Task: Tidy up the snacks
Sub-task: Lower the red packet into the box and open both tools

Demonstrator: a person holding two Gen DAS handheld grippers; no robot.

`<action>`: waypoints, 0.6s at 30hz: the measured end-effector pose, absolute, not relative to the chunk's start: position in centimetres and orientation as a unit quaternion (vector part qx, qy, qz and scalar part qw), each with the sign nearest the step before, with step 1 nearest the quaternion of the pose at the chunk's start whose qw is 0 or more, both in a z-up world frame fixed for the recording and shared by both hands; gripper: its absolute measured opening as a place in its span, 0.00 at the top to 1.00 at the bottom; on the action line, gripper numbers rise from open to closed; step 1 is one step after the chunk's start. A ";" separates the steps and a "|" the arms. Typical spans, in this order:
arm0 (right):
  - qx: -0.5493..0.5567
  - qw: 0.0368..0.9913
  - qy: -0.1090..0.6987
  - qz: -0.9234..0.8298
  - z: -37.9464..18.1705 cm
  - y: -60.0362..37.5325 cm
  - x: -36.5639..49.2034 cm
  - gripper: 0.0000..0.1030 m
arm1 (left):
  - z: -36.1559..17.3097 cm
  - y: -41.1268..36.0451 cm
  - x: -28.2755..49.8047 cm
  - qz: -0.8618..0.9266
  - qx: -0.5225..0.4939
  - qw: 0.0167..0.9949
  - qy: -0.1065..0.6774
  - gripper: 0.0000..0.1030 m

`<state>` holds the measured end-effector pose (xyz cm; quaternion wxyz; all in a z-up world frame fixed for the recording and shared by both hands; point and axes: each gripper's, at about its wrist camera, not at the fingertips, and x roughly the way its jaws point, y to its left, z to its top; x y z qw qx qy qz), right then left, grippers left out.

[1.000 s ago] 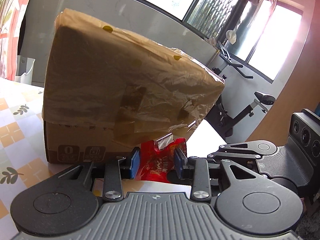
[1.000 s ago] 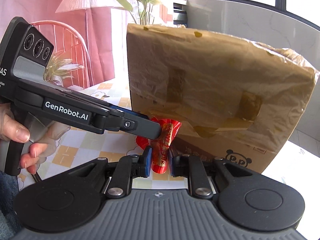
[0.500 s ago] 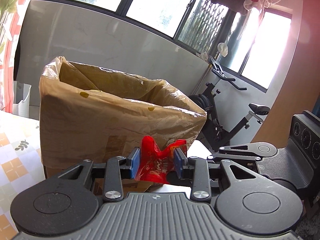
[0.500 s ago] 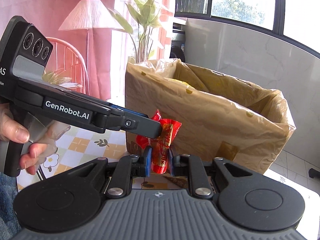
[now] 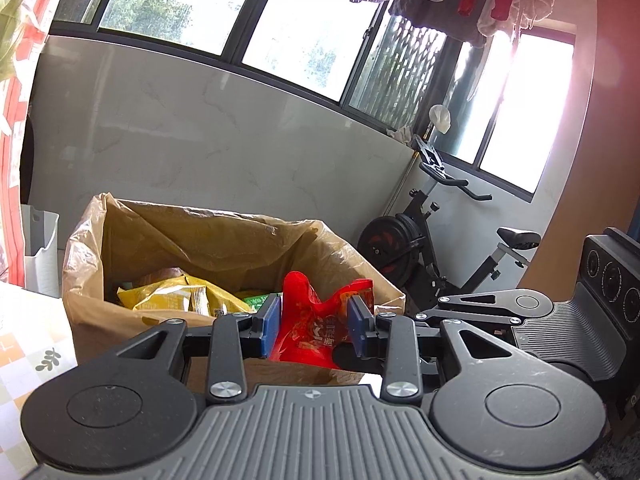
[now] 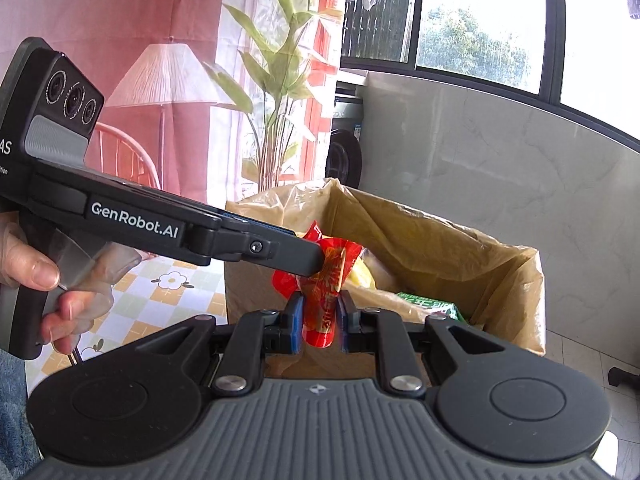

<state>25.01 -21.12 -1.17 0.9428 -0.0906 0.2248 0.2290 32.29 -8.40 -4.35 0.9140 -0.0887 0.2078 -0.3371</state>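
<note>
A crumpled red snack packet (image 5: pixel 316 326) (image 6: pixel 325 300) is held between both grippers. My left gripper (image 5: pixel 314 326) is shut on its wide part, blue pads pressing each side. My right gripper (image 6: pixel 319 322) is shut on its narrow end. In the right wrist view the left gripper (image 6: pixel 308 258) comes in from the left, a hand on its handle. Just beyond stands the cardboard box (image 5: pixel 100 320) (image 6: pixel 256 284) lined with a brownish plastic bag (image 5: pixel 208 240) (image 6: pixel 440 236). Its open top shows a yellow snack bag (image 5: pixel 176 298) and a green packet (image 6: pixel 430 304) inside. The red packet hangs at rim height by the box's near side.
The box sits on a table with a tiled flower-pattern cloth (image 5: pixel 28 344) (image 6: pixel 160 292). An exercise bike (image 5: pixel 440 256) stands at the right behind it, by a grey wall under windows. A lamp (image 6: pixel 168 80), a chair and a tall plant (image 6: pixel 276 92) stand at the left.
Both grippers have risen together with the red packet, from facing the box's side to rim height. The box's inside and the snacks in it have come into view.
</note>
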 end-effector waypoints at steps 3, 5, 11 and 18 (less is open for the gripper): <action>-0.084 0.945 0.218 0.227 -0.3 -21.9 26.0 0.82 | -3.6 -8.6 33.3 -0.337 -0.091 0.914 0.205 0.64; -0.080 0.946 0.217 0.225 0.1 -22.2 27.1 0.82 | -3.2 -9.0 34.2 -0.334 -0.090 0.915 0.206 0.64; -0.059 0.948 0.228 0.215 0.0 -23.1 31.1 0.82 | -3.1 -9.8 37.6 -0.319 -0.095 0.916 0.223 0.64; -0.018 0.947 0.251 0.200 -1.6 -23.9 35.0 0.80 | -3.9 -10.5 41.0 -0.300 -0.086 0.917 0.248 0.64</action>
